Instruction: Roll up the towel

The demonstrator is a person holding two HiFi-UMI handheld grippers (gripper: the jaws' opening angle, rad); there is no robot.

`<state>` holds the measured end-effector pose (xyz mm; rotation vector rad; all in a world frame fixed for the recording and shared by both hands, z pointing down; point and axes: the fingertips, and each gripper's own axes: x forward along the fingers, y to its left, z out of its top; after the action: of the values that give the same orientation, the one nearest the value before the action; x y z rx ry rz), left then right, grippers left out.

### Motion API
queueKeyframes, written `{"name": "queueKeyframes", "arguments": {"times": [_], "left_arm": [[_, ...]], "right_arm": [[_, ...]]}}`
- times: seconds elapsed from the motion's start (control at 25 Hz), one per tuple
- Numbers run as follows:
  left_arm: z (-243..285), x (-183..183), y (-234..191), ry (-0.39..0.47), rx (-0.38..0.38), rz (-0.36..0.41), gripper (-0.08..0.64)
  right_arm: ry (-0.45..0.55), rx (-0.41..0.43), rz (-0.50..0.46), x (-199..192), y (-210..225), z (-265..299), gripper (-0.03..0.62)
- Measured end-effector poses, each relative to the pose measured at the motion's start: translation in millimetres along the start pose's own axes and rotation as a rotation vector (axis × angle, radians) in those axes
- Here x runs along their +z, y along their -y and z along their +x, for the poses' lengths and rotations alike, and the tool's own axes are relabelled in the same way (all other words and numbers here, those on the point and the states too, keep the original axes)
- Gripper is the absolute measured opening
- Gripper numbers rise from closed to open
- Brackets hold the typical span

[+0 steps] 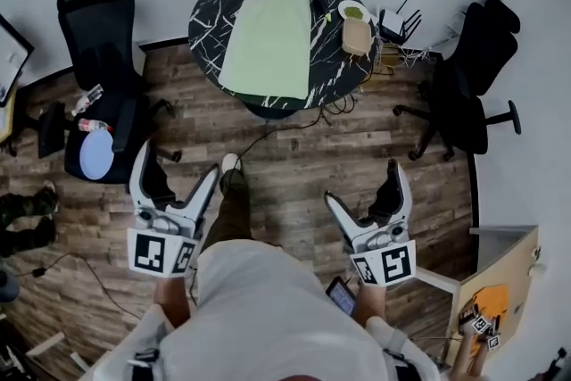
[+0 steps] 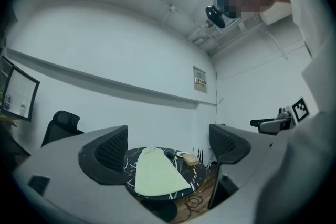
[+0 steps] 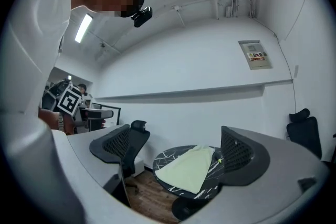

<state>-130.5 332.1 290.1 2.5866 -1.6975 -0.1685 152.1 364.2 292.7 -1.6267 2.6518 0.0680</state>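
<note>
A pale green towel (image 1: pixel 271 33) lies spread flat on a round black marbled table (image 1: pixel 211 9), one end hanging over the near rim. The towel (image 2: pixel 156 174) shows far off between the jaws in the left gripper view, and the towel (image 3: pixel 189 169) likewise in the right gripper view. My left gripper (image 1: pixel 176 172) and right gripper (image 1: pixel 365 187) are both open and empty, held near my body over the wood floor, well short of the table.
A tan box (image 1: pixel 356 36) and a small white dish (image 1: pixel 354 12) sit at the table's right side. Black office chairs stand at left (image 1: pixel 100 31) and right (image 1: pixel 468 76). Cables (image 1: pixel 332 108) trail beneath the table. A wooden cabinet (image 1: pixel 500 281) is at lower right.
</note>
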Motion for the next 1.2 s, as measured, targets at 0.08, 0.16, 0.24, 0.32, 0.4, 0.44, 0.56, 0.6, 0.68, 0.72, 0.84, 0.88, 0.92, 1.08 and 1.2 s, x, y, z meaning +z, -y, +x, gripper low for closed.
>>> {"name": "queueKeyframes", "arguments": {"times": [0.08,0.16,0.24,0.32,0.4,0.44,0.56,0.6,0.68,0.72,0.84,0.88,0.92,1.08,1.2], "left_arm": [[47.0,-4.3,-33.5,-0.010,-0.025,0.017,0.453],[95.0,-7.1,-64.3,-0.033,-0.053,0.031,0.453],[132.0,-6.4,-91.2,-0.060,-0.077,0.034,0.453],[163.5,-3.0,-113.8,-0.071,-0.103,0.033,0.453],[189.2,-0.9,-129.3,-0.078,-0.122,0.024,0.453],[199.1,-1.2,-134.5,-0.085,-0.128,0.022,0.453],[224.3,-7.8,-146.0,-0.115,-0.141,0.025,0.453],[231.8,-10.2,-148.4,-0.122,-0.140,0.023,0.453],[243.6,-13.6,-150.4,-0.132,-0.132,0.028,0.453],[248.6,-15.0,-149.9,-0.135,-0.128,0.035,0.453],[261.7,-17.1,-141.3,-0.142,-0.120,0.033,0.453],[264.7,-19.0,-136.5,-0.153,-0.130,0.033,0.453],[268.1,-22.6,-132.2,-0.172,-0.147,0.043,0.453],[286.1,-69.1,-125.7,-0.322,-0.245,0.130,0.453],[294.8,-137.8,-121.3,-0.467,-0.338,0.129,0.451]], "right_arm": [[-0.020,-0.020,-0.004,-5.0,8.4,52.3,0.491],[-0.034,-0.037,-0.005,-3.5,15.1,106.1,0.491],[-0.044,-0.046,-0.009,1.5,17.7,153.7,0.491],[-0.055,-0.053,-0.022,4.7,21.6,193.0,0.491],[-0.070,-0.059,-0.030,5.0,28.0,221.4,0.491],[-0.075,-0.063,-0.029,4.9,32.3,231.6,0.491],[-0.093,-0.078,-0.026,0.2,50.2,252.6,0.491],[-0.103,-0.079,-0.030,-3.1,57.0,258.3,0.491],[-0.112,-0.068,-0.036,-8.4,68.9,269.5,0.491],[-0.111,-0.056,-0.037,-10.3,74.0,274.9,0.491],[-0.116,-0.008,-0.028,-17.1,86.8,290.0,0.491],[-0.123,0.011,-0.025,-20.4,89.8,294.4,0.491],[-0.138,0.032,-0.029,-25.5,92.3,298.8,0.491],[-0.347,0.138,-0.153,-88.7,97.0,307.6,0.489],[-0.567,0.203,-0.220,-165.5,96.1,302.8,0.489]]}}
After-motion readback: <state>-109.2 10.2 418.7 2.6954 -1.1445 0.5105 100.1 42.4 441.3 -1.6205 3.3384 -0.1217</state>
